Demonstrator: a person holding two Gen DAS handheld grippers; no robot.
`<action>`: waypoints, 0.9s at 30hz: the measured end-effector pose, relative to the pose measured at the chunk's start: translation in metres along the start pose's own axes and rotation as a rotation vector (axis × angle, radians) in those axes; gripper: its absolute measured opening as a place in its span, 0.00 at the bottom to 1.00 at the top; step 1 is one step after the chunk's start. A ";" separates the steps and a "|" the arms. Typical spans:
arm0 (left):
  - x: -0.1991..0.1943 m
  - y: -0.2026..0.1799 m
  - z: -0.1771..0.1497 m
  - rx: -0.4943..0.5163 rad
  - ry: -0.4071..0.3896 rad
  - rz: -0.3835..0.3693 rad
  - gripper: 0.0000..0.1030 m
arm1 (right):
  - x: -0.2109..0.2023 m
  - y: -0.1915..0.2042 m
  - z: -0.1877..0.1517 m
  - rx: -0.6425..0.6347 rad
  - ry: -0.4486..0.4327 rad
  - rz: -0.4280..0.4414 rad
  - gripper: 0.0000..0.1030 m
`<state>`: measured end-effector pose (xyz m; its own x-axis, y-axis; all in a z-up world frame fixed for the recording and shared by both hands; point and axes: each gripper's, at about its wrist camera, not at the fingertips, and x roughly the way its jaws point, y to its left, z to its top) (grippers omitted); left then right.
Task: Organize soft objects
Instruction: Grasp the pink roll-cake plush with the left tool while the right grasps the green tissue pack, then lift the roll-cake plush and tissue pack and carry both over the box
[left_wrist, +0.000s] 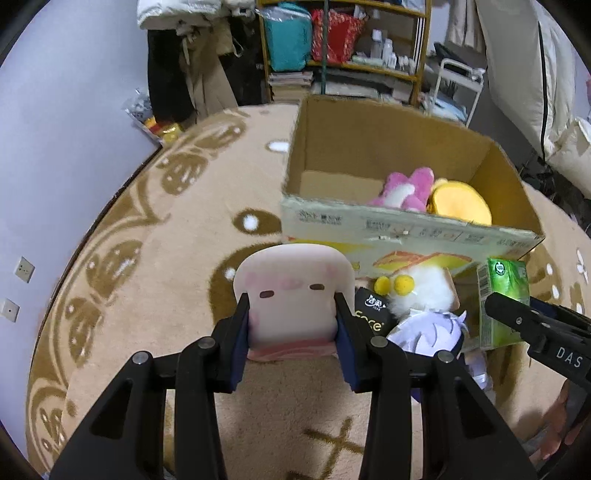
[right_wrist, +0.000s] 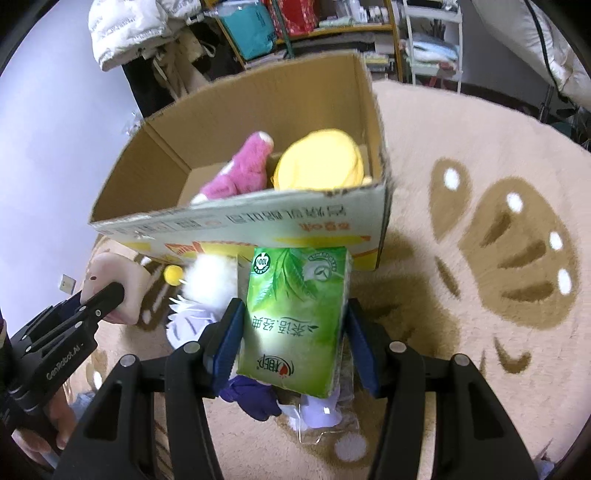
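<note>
My left gripper (left_wrist: 291, 301) is shut on a pale pink toast-shaped plush (left_wrist: 291, 291) with a small face, held just in front of the open cardboard box (left_wrist: 406, 229). My right gripper (right_wrist: 293, 314) is shut on a green tissue pack (right_wrist: 295, 314), held near the box's front wall (right_wrist: 258, 221). Inside the box lie a pink plush (left_wrist: 404, 188) and a yellow plush (left_wrist: 461, 203); both show in the right wrist view too, the pink plush (right_wrist: 240, 173) left of the yellow plush (right_wrist: 319, 160). A white fluffy doll with yellow pompoms (left_wrist: 424, 288) lies on the rug between the grippers.
A black packet (left_wrist: 371, 314) and purple-white doll clothing (left_wrist: 432, 328) lie on the beige patterned rug (left_wrist: 166, 258). A purple wall (left_wrist: 55, 147) is on the left. Shelves (left_wrist: 343, 37), hanging clothes and a white cart (left_wrist: 458, 88) stand behind the box.
</note>
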<state>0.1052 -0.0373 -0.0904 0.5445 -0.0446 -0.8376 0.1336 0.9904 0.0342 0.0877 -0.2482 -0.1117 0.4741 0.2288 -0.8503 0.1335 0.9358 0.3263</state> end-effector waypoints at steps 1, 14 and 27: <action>-0.006 0.002 0.001 -0.005 -0.013 -0.003 0.38 | -0.003 0.000 -0.001 0.000 -0.009 0.004 0.56; -0.073 0.012 0.007 -0.015 -0.285 -0.004 0.39 | -0.059 0.017 -0.005 -0.056 -0.246 0.051 0.56; -0.109 0.011 0.021 0.036 -0.446 0.016 0.39 | -0.083 0.036 0.012 -0.131 -0.412 0.062 0.56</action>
<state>0.0646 -0.0246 0.0128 0.8495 -0.0893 -0.5199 0.1471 0.9866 0.0709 0.0638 -0.2372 -0.0244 0.7889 0.1843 -0.5862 -0.0051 0.9559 0.2937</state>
